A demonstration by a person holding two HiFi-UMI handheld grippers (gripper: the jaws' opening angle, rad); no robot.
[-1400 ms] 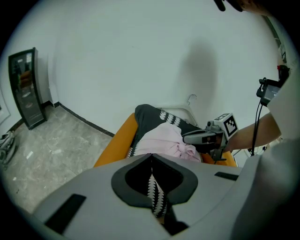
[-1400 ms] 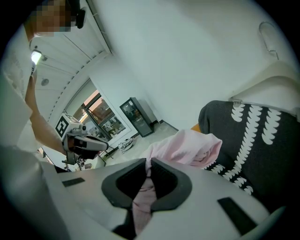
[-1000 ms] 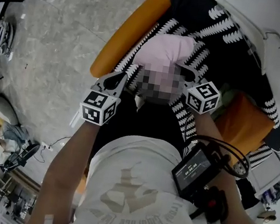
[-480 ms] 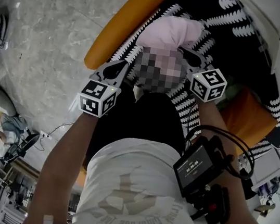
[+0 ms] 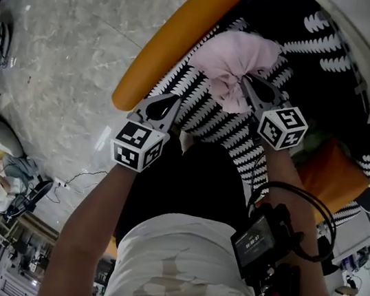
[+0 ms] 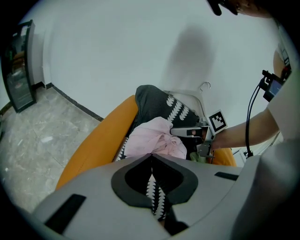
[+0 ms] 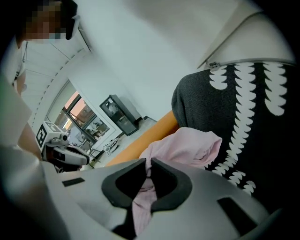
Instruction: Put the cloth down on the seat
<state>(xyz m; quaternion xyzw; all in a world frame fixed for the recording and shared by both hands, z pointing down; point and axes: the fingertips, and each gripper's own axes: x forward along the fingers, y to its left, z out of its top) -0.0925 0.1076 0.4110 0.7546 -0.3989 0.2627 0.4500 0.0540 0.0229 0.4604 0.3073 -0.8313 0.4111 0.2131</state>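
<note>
The pink cloth (image 5: 236, 65) is bunched over the seat's black-and-white patterned cover (image 5: 211, 116), between the orange armrest (image 5: 174, 38) and the chair back. My right gripper (image 5: 249, 83) is shut on the cloth's near edge; pink fabric (image 7: 187, 145) runs between its jaws (image 7: 149, 162) and hangs below them. My left gripper (image 5: 173, 99) is lower left of the cloth, apart from it, over the patterned cover. Its jaws (image 6: 151, 155) meet with nothing between them. The cloth (image 6: 152, 138) and right gripper (image 6: 180, 132) lie just beyond the left gripper's tips.
A white hanger (image 5: 368, 47) lies on the chair's back edge at the upper right. An orange cushion (image 5: 327, 173) is at the right. Marble floor (image 5: 60, 54) spreads to the left, with a black cabinet (image 6: 18, 65) by the wall.
The cloth, held by the right gripper, has shifted further over the seat toward the chair back. The left gripper now sits lower left, apart from the cloth.
</note>
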